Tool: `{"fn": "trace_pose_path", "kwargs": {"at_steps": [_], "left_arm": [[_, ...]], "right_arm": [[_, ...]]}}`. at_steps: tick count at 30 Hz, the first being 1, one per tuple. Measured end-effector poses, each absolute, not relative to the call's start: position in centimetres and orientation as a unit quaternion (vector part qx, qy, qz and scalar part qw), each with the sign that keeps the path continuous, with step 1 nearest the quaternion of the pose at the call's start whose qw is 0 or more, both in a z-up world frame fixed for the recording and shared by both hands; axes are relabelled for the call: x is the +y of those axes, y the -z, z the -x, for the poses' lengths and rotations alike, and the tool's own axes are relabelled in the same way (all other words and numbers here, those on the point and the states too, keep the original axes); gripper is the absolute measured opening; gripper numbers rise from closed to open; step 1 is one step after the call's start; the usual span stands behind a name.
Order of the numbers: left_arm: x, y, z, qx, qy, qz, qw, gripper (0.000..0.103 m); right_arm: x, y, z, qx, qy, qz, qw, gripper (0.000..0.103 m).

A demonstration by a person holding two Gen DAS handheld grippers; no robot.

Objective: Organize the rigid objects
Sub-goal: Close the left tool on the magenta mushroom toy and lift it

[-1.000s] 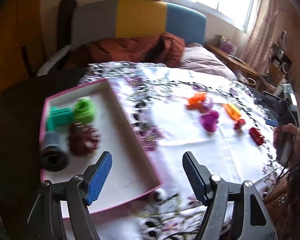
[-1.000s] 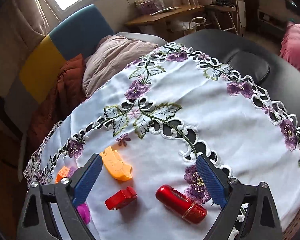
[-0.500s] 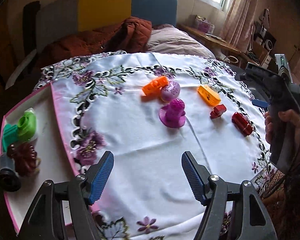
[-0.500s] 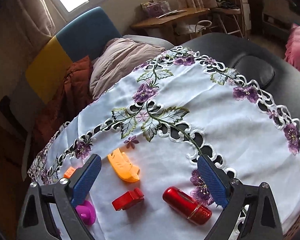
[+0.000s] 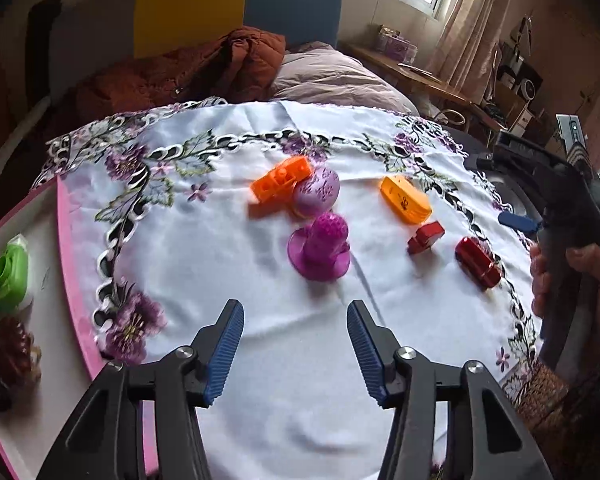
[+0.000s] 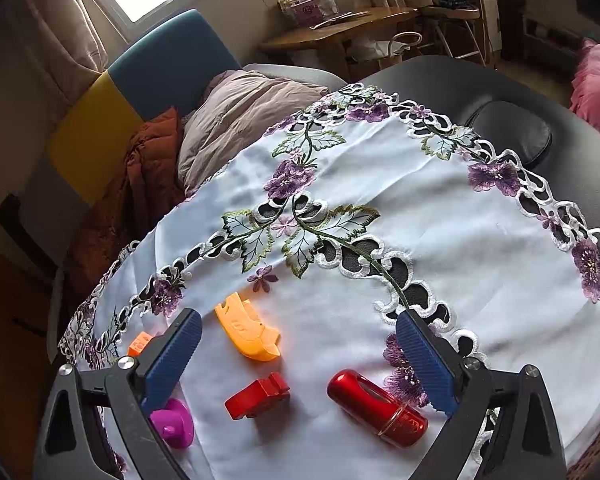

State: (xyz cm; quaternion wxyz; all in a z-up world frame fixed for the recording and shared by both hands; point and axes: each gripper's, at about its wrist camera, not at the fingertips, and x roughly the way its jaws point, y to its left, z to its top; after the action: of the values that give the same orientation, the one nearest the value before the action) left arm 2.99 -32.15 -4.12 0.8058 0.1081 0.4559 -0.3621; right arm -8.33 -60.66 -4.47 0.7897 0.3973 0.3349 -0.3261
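Left claw (image 5: 296,344) wide open, empty, lined up on the magenta toy (image 5: 320,246) mid-desk, tray (image 5: 74,280) off to its left. Right claw (image 6: 300,360) also wide, empty, over the red cylinder (image 6: 376,408). For the left grab I'd go low, straddle the toy's ribbed stem above the flange, and avoid snagging the cloth (image 5: 260,320).

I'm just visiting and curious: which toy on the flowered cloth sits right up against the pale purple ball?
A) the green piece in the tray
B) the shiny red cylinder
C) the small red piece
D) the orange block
D: in the left wrist view the orange block rests against the pale purple ball, while the shiny red cylinder and small red piece lie apart, farther right.
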Motion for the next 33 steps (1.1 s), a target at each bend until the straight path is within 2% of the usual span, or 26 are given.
{"fn": "trace_pose_path", "kwargs": {"at_steps": [16,18,24,33], "left_arm": [[-40.3,7.1,-5.9,0.436,0.368,-0.156,0.806,0.055],[-40.6,8.1,-6.5,0.456,0.374,-0.150,0.794,0.035],[-37.3,7.6,-5.2,0.447,0.385,-0.122,0.798,0.035],[-33.0,7.5,-0.3,0.429,0.398,-0.154,0.796,0.032]], "right_arm": [[-61.5,3.7,10.0,0.286,0.345,-0.421,0.789,0.098],[-61.7,3.9,10.2,0.287,0.347,-0.427,0.784,0.098],[-62.4,4.5,10.8,0.280,0.355,-0.449,0.770,0.098],[-63.5,6.7,11.9,0.293,0.358,-0.505,0.729,0.098]]}}
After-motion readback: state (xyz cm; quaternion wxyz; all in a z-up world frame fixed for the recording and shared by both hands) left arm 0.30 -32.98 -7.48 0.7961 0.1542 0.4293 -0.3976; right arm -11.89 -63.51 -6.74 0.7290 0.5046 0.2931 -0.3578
